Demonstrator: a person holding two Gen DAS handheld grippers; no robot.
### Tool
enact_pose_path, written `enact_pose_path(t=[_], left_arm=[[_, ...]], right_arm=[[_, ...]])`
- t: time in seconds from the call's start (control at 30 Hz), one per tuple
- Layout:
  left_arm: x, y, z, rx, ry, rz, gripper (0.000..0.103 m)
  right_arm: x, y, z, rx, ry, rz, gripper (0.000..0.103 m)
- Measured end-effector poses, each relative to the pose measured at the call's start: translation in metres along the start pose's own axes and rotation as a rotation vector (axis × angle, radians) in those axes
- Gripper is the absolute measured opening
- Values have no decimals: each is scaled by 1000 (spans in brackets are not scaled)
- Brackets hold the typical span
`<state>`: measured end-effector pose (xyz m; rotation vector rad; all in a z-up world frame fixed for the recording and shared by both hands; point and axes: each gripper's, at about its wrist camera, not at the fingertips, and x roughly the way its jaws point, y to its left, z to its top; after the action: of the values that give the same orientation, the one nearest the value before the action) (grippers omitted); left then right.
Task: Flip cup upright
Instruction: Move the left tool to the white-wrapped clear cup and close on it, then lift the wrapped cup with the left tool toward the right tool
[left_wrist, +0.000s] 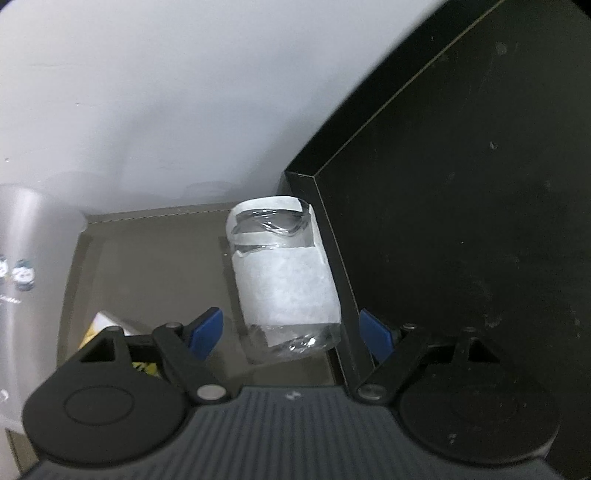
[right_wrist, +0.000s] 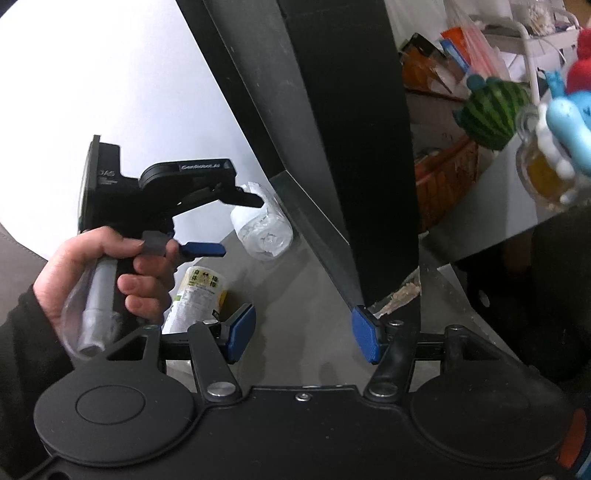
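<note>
A clear glass cup (left_wrist: 282, 277) wrapped in white paper stands on the grey-brown table (left_wrist: 155, 266), tilted a little, right beside a black box. My left gripper (left_wrist: 291, 328) is open, its blue pads on either side of the cup's base without touching it. In the right wrist view the cup (right_wrist: 264, 230) shows at the centre with the left gripper (right_wrist: 236, 225) around it, held by a hand. My right gripper (right_wrist: 303, 332) is open and empty, low over the table, near the black box's corner.
A tall black box (left_wrist: 461, 221) stands right of the cup. A yellow-labelled packet (right_wrist: 197, 291) lies on the table near the right gripper's left finger. A white wall (left_wrist: 147, 92) is behind. Toys and clutter (right_wrist: 491, 107) sit at the far right.
</note>
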<state>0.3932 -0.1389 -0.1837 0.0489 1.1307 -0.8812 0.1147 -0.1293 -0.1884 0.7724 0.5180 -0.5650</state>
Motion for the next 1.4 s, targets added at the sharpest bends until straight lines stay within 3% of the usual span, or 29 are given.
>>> enact_pose_path(t=[0.23,0.4,0.53,1.1,1.4], left_arm=[[22,-6,4,7,21,13,80],[31,-10,3,-10,19,45,66],[30,-10,3,-19,19,56,64],[-21,-1,-22,-7,16,49,64],[-54,8,-35,-13,-11,29,64]], right_arm=[[10,-2,2,15,20,-1,58],[11,-3,3,22,24,2,58],[6,-5,5,28,30,8,58],[21,-13,3,57,102,54,58],[20,-15,0,78,90,112,63]])
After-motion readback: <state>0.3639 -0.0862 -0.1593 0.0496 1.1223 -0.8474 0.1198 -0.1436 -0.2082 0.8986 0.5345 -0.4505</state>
